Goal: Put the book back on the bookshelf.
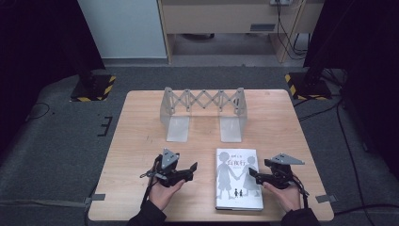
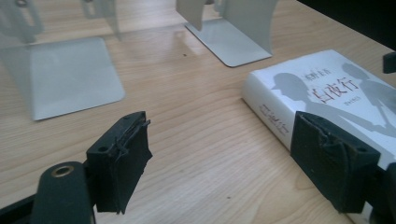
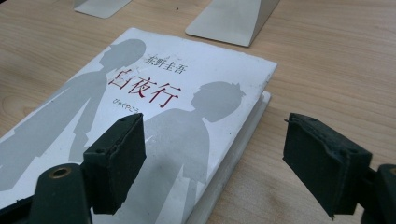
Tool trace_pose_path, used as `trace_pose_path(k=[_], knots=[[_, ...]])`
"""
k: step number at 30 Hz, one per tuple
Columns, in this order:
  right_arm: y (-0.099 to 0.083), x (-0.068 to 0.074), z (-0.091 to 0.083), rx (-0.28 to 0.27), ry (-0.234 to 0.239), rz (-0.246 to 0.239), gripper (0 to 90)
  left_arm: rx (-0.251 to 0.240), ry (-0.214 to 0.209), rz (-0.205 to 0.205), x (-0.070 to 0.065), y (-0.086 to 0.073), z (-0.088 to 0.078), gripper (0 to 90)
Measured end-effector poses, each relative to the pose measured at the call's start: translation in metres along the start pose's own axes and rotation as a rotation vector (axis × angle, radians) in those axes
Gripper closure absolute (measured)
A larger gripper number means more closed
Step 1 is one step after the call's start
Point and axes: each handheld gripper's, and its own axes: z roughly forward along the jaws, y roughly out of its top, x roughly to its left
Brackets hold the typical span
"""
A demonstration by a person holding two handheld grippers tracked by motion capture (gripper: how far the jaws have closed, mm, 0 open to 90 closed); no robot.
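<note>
Either side of book [image 1: 238, 178], L gripper [image 1: 190, 168] & R gripper [image 1: 254, 173] aim inward, jaws apart.

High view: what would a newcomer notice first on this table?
First, the white book with grey silhouettes and red title, lying flat on the wooden table near its front edge. A hand-held claw flanks it on each side, the left claw and the right claw, both open and apart from it. Behind stands a grey metal expandable book rack.
</note>
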Motion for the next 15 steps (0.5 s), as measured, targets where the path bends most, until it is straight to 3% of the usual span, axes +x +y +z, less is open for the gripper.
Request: trace_pose_path(k=[7, 10, 15], knots=[[-0.004, 0.002, 0.005, 0.018, 0.027, 0.019, 22.0, 0.032, -0.037, 0.023, -0.02, -0.003, 0.016, 21.2], [-0.005, 0.002, 0.007, 0.022, 0.044, 0.019, 22.0, 0.06, -0.049, 0.056, -0.031, -0.006, 0.026, 23.7], [-0.006, -0.001, 0.009, 0.015, 0.065, 0.037, 23.1, 0.08, -0.077, 0.064, -0.042, -0.008, 0.035, 26.4]])
